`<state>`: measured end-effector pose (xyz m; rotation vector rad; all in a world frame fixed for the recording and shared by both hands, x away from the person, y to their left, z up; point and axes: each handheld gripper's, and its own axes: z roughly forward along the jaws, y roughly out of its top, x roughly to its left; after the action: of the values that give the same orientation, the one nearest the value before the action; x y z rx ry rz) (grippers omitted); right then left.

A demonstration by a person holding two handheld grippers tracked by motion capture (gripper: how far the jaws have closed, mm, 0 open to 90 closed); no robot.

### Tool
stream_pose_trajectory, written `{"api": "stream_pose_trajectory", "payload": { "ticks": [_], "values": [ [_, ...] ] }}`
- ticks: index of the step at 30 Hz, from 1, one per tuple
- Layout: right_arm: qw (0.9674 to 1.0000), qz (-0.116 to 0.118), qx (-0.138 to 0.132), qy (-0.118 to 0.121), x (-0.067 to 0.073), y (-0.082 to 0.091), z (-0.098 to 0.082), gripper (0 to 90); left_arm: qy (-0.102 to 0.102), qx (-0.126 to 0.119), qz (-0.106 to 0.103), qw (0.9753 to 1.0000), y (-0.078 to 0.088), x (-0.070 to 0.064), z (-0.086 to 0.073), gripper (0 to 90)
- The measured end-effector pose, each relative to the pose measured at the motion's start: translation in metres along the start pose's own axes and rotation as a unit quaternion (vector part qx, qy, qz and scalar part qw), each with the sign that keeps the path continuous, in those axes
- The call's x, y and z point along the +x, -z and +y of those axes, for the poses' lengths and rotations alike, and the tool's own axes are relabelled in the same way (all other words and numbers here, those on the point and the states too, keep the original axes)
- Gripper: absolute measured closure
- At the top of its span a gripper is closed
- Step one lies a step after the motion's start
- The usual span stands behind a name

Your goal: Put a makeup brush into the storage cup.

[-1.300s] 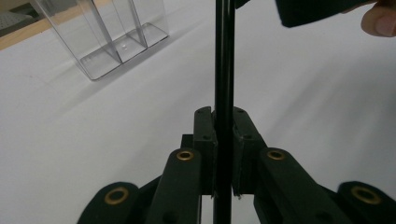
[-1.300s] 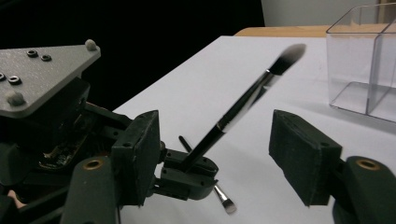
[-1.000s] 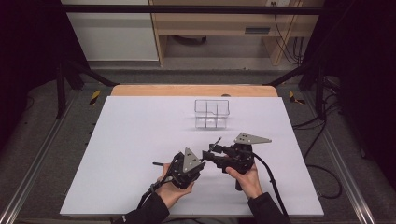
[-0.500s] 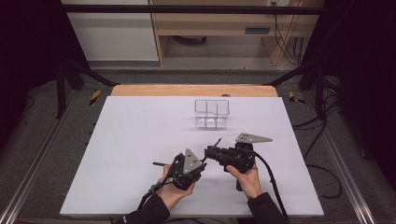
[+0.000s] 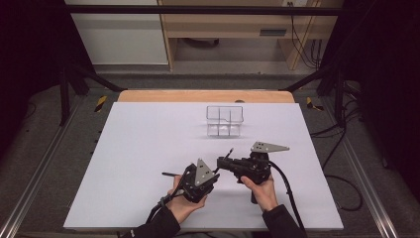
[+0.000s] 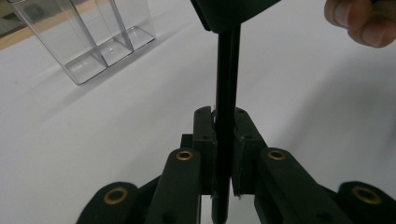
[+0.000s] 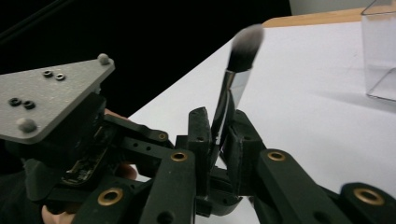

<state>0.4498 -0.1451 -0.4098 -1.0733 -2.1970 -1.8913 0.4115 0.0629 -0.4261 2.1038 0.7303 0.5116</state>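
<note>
Pinching one makeup brush (image 7: pixel 232 88) from both ends, the left gripper (image 6: pixel 224 135) clamps its black handle while the right gripper (image 7: pixel 219 135) squeezes the ferrule, probably a handover, near the table's (image 5: pixel 148 148) front, well short of the clear organizer (image 5: pixel 225 120).

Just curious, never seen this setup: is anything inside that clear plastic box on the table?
The clear box looks empty; its compartments show only bare floors through their walls. The brush is outside it, clamped in the tongs.

Both tongs (image 5: pixel 214 174) slightly nearer together.
</note>
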Motion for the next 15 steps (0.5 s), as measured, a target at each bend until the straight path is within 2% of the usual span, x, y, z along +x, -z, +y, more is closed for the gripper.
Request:
{"api": "stream_pose_trajectory", "payload": {
  "ticks": [7,11,15],
  "values": [
    [1.0,0.007,-0.001,0.004,0.001,0.001,0.001,83.5,0.005,-0.006,-0.008,0.9999,0.002,0.003,0.0,78.5],
    [0.9999,-0.002,-0.008,0.006,0.0,0.006,0.002,83.5,0.007,-0.01,-0.009,0.9999,0.003,0.005,0.0,71.4],
    [0.9994,-0.024,-0.011,0.02,-0.001,0.011,0.004,83.4,0.013,-0.014,-0.008,0.9998,0.004,0.007,0.0,61.8]
  ]
}}
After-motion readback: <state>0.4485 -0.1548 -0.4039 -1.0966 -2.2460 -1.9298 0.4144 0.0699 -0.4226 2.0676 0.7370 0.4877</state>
